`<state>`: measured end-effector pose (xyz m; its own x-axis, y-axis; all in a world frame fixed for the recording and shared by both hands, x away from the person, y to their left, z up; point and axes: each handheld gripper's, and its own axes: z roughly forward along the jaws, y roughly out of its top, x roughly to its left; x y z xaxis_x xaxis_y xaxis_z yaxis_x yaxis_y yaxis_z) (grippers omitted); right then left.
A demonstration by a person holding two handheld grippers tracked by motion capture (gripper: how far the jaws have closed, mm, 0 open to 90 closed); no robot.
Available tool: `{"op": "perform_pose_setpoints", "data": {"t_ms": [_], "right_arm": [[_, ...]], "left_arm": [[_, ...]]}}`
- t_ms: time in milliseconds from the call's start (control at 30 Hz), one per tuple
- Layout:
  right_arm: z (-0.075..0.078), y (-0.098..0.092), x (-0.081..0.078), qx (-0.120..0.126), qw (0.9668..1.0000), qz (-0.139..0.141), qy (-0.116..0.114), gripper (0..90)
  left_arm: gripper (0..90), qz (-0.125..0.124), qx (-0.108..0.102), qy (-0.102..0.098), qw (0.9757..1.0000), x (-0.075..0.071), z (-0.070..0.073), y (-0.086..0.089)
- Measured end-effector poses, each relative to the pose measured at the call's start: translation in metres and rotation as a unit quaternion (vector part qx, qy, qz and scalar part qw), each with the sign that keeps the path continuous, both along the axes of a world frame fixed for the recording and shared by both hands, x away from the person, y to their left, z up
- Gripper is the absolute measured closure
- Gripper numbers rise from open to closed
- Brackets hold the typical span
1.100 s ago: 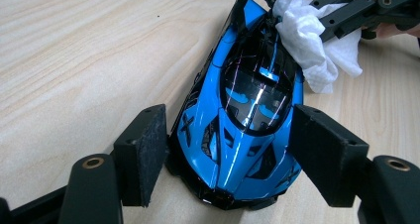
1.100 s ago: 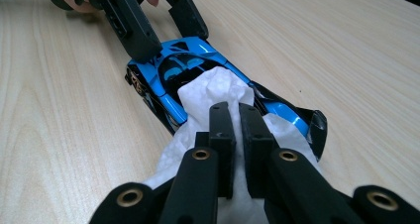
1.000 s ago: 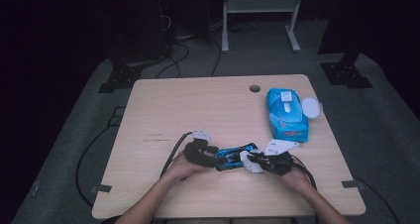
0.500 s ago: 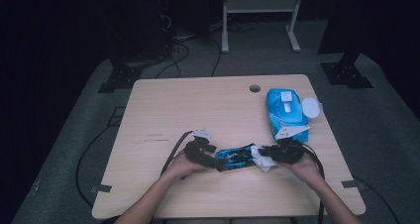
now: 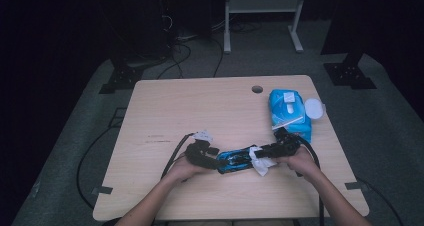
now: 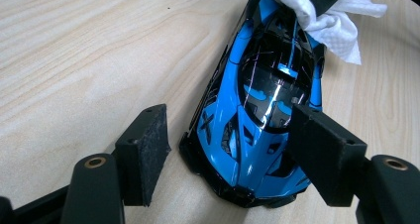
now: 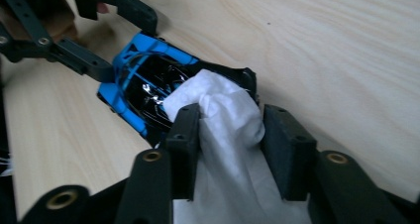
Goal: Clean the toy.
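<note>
A blue and black toy car (image 5: 235, 159) lies on the wooden table (image 5: 200, 111) near its front edge. My left gripper (image 5: 220, 162) straddles the car's (image 6: 257, 115) nose. Its jaws have just been closing; the left pad (image 6: 143, 152) still stands clear of the body, so the left gripper (image 6: 230, 154) is open. At the car's (image 7: 143, 80) other end a crumpled white wipe (image 7: 223, 115) rests on it. That wipe (image 5: 260, 163) sits loosely between the jaws of my right gripper (image 7: 228, 130), which have just been opening. In the left gripper view the wipe (image 6: 332, 21) is at the top right.
A blue pack of wipes (image 5: 289, 113) lies at the right of the table, with a white round lid (image 5: 314, 107) beside it. A cable hole (image 5: 257, 89) is near the far edge. Black cables trail from both grippers.
My right hand has shifted a little to the right with the wipe, toward the car's end. The left hand and the car have stayed put.
</note>
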<state>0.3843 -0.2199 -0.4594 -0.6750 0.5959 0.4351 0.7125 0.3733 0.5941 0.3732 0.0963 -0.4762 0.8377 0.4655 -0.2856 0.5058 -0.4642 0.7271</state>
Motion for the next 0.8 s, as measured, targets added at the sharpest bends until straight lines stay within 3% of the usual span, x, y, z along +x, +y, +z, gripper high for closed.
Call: {"op": "perform_pose_setpoints", "data": {"t_ms": [67,300,367,400,433,467,500,533,633,733,767,800], "right_arm": [[-0.001,0.000,-0.001,0.005,1.0000,0.004,-0.004,64.2],[-0.006,-0.003,-0.011,0.022,0.9982,0.006,-0.055,65.7],[-0.007,-0.004,-0.016,0.026,0.9962,0.007,-0.084,65.8],[-0.007,-0.004,-0.016,0.026,0.9962,0.007,-0.084,65.8],[-0.007,-0.004,-0.024,0.022,0.9928,0.012,-0.117,65.8],[-0.007,-0.004,-0.024,0.022,0.9928,0.012,-0.117,65.8],[-0.006,-0.003,-0.031,0.014,0.9876,0.018,-0.155,65.8],[-0.005,-0.003,-0.034,0.010,0.9848,0.020,-0.172,65.8],[-0.004,0.001,-0.048,-0.010,0.9711,0.035,-0.236,67.0],[-0.004,0.006,-0.059,-0.020,0.9616,0.040,-0.271,69.2],[-0.005,0.008,-0.060,-0.022,0.9599,0.039,-0.277,69.8],[-0.005,0.010,-0.060,-0.023,0.9589,0.038,-0.280,71.1]], "left_arm": [[31.6,0.000,-0.003,0.002,1.0000,0.000,-0.001,0.001],[27.7,0.004,0.001,-0.006,1.0000,-0.002,0.000,0.001],[26.6,0.003,0.000,0.001,1.0000,-0.002,0.000,0.001],[25.5,0.003,0.000,0.001,1.0000,-0.002,0.000,0.001],[24.4,0.001,-0.005,0.009,0.9999,-0.002,-0.001,0.001],[24.0,0.001,-0.005,0.009,0.9999,-0.002,-0.001,0.001],[23.1,-0.006,-0.008,0.016,0.9998,-0.001,-0.001,0.002],[22.6,-0.011,-0.011,0.022,0.9996,-0.001,-0.001,0.002],[23.3,-0.027,-0.024,0.035,0.9987,-0.001,-0.003,0.001],[33.5,-0.042,-0.031,0.040,0.9978,-0.002,-0.004,-0.002],[39.4,-0.060,-0.031,0.039,0.9969,-0.004,-0.005,-0.005],[42.0,-0.064,-0.022,0.024,0.9974,-0.006,-0.004,-0.006]]}}
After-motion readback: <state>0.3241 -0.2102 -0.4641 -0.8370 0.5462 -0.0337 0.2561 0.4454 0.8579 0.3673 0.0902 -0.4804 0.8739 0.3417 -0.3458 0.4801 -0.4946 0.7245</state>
